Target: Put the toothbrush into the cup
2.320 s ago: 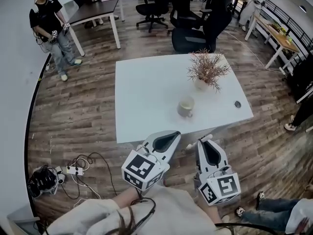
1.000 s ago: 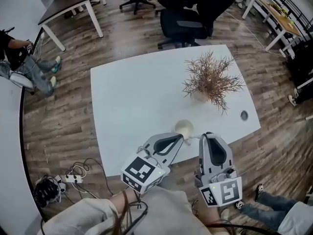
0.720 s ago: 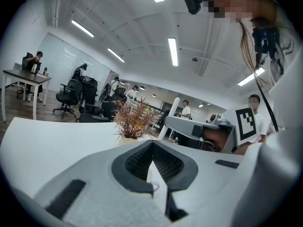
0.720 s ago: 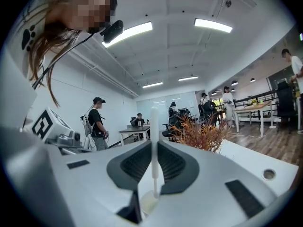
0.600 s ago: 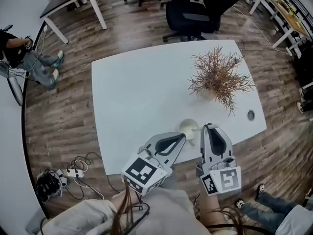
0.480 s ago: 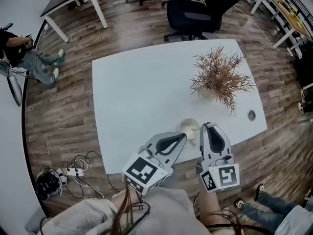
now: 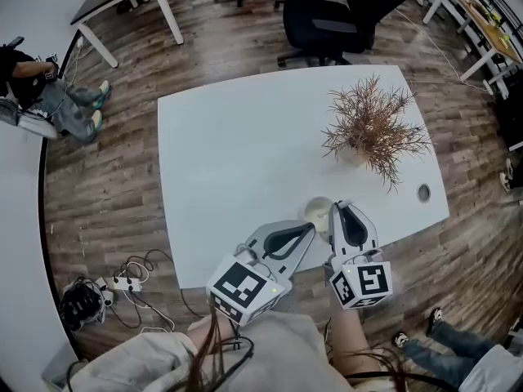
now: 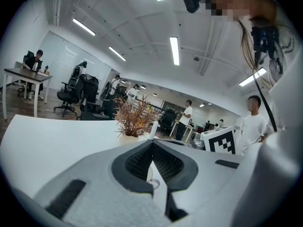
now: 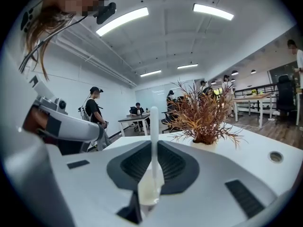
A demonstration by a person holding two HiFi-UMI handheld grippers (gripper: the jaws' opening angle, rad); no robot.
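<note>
A cream cup (image 7: 316, 211) stands near the white table's (image 7: 237, 145) front edge. My right gripper (image 7: 337, 207) reaches to the cup's right rim and is shut on a white toothbrush (image 9: 153, 126), which sticks up straight between its jaws (image 9: 154, 144). Only a small white tip of the brush shows in the head view, by the cup. My left gripper (image 7: 310, 228) sits just in front of the cup with its jaws shut and empty. In the left gripper view the cup (image 8: 148, 173) shows through the jaw gap, and the toothbrush (image 8: 153, 129) rises above my left gripper (image 8: 152, 146).
A dried brown plant in a pale pot (image 7: 372, 131) stands on the table's far right. A round cable hole (image 7: 423, 192) lies near the right edge. Office chairs (image 7: 327, 11) stand beyond the table. Cables and a power strip (image 7: 122, 282) lie on the wooden floor at left.
Both grippers have come forward from below the table edge to the cup. In the last half second the right gripper edged left with the toothbrush, up against the cup's rim.
</note>
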